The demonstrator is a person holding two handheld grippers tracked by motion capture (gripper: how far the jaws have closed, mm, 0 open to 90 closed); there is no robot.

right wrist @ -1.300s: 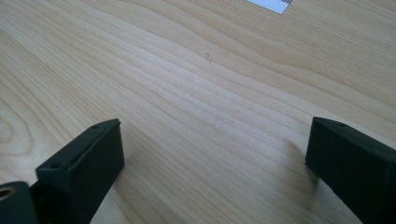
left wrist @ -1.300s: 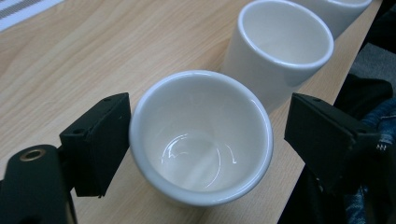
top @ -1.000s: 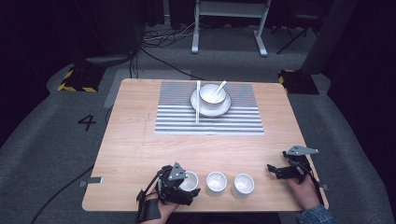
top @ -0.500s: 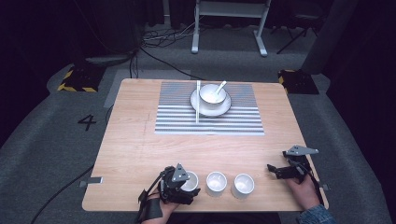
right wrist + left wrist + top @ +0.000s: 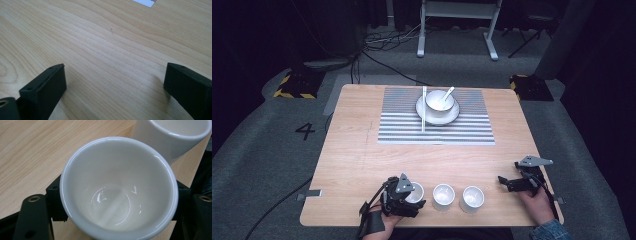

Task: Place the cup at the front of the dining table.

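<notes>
High view: three white cups stand in a row along the near edge of the surface (image 5: 362,150). The left tongs (image 5: 408,196) sit around the leftmost cup (image 5: 414,191), so that cup lies inside them, not ahead of them. The middle cup (image 5: 443,195) is just beside it, the third cup (image 5: 472,198) next along. The right tongs (image 5: 508,182) rest near the surface's right edge, well apart from the cups and pointing left toward the row. Far side: a bowl with a spoon on a plate (image 5: 437,111) on a striped mat (image 5: 402,125), and chopsticks (image 5: 424,107) lying front-to-back just left of the plate.

Left gripper view: the leftmost cup (image 5: 117,187) stands upright, mouth up and empty, with a black jaw at each flank. The jaws look closed on its wall, though actual contact is hidden by the rim. The middle cup (image 5: 172,137) is close beyond it. Being round, the cup has no long axis across the surface; its axis is vertical.

Right gripper view: jaws wide apart, holding nothing, bare wood (image 5: 112,50) between them.

Judgement: the left hand has the cup; any lift should go straight up to clear its neighbour.
</notes>
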